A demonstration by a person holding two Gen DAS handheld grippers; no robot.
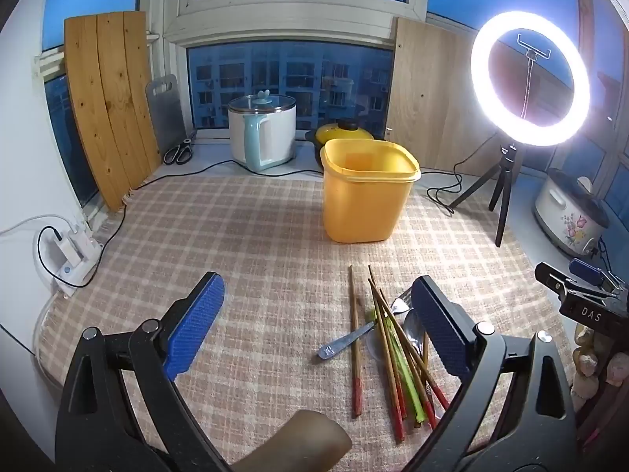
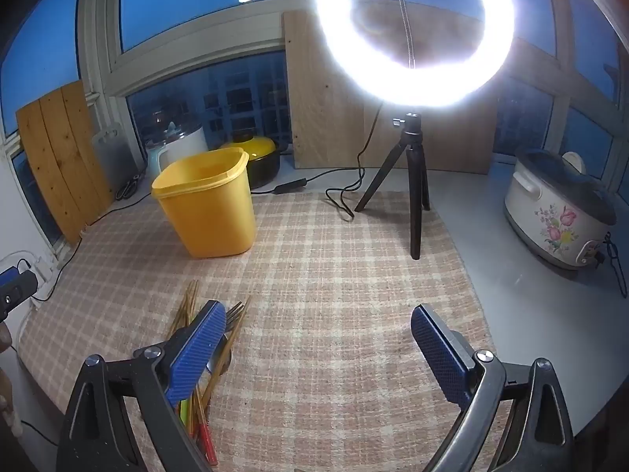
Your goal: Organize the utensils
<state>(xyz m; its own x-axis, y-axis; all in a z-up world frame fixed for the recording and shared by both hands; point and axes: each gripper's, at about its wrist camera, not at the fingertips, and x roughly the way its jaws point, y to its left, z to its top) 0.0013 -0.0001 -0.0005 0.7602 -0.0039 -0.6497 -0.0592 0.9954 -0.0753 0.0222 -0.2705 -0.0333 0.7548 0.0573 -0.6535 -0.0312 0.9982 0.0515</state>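
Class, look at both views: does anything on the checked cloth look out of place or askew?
Yes: the utensils lie crisscrossed in a loose heap on the cloth, none in the yellow container, which stands upright and looks empty.

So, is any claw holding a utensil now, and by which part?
Nothing is held. The left claw and the right claw are both open and empty; the chopsticks and spoon lie on the cloth.

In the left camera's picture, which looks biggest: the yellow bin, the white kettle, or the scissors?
1. Yellow bin, though it stands nearer the camera, which flatters it.
2. White kettle, close behind in apparent size.
3. Scissors, clearly smallest.
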